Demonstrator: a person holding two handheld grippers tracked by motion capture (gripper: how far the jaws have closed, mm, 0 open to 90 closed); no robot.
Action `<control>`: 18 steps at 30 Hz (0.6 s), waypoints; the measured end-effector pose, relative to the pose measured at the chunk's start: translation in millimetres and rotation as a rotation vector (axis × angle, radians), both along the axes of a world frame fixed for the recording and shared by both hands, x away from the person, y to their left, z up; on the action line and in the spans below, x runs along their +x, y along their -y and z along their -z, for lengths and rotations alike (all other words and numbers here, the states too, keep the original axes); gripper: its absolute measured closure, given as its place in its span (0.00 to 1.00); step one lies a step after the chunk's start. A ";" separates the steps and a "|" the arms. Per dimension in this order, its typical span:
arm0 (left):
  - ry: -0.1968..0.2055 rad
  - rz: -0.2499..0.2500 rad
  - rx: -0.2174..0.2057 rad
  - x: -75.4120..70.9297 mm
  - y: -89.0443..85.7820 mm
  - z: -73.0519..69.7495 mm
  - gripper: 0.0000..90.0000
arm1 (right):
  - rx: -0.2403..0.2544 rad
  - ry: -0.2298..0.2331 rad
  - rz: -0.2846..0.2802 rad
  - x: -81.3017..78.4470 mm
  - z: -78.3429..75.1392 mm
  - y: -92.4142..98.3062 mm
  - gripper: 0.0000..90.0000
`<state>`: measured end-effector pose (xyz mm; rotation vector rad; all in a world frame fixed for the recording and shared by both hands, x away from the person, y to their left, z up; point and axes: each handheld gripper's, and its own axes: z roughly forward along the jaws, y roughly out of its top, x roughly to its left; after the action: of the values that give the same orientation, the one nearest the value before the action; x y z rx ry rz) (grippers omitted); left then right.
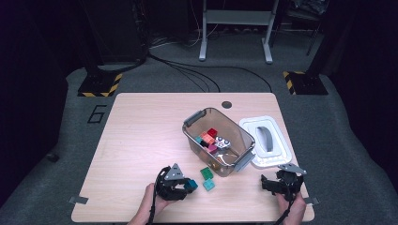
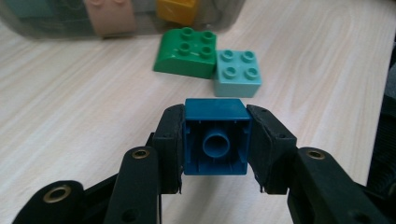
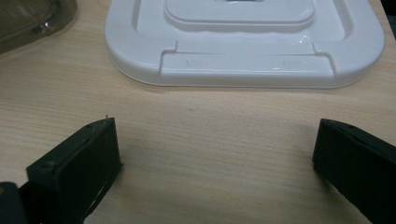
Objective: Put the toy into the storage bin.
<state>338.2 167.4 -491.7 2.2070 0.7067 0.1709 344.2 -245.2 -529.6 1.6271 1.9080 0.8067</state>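
blue brick (image 2: 215,116) | green brick (image 2: 187,52) | turquoise brick (image 2: 237,73) | white lid (image 3: 243,56) | light wood-grain table (image 2: 70,107)

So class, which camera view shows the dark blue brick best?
The left gripper view: the blue brick sits close up between the hand-held gripper's jaws, hollow underside facing the camera. The high view shows it as a small blue patch. The right gripper view looks at the white lid.

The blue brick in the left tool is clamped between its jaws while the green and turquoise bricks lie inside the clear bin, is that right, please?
Not quite. The blue brick is clamped in the left tool, but the green brick and the turquoise brick lie on the table in front of the clear bin, not inside it. The left gripper view shows this.
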 end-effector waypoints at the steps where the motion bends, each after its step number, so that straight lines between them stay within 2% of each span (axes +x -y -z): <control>1: 0.002 -0.008 -0.003 1.6 -1.8 -0.9 0.66 | 0.000 0.000 0.000 0.0 0.0 0.0 0.00; 8: 0.011 -0.036 -0.011 14.7 -14.9 -10.4 0.66 | 0.000 0.000 0.000 0.0 0.0 0.0 0.00; 13: 0.032 -0.058 0.003 25.8 -22.8 -19.6 0.66 | 0.000 0.000 -0.001 0.0 0.0 0.1 0.00; 18: 0.030 -0.085 -0.006 37.8 -31.1 -27.7 0.66 | 0.000 0.000 -0.002 0.0 0.0 0.2 0.00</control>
<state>376.0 198.5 -464.0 2.1652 0.7834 0.2444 344.2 -245.4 -529.6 1.6259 1.9100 0.8076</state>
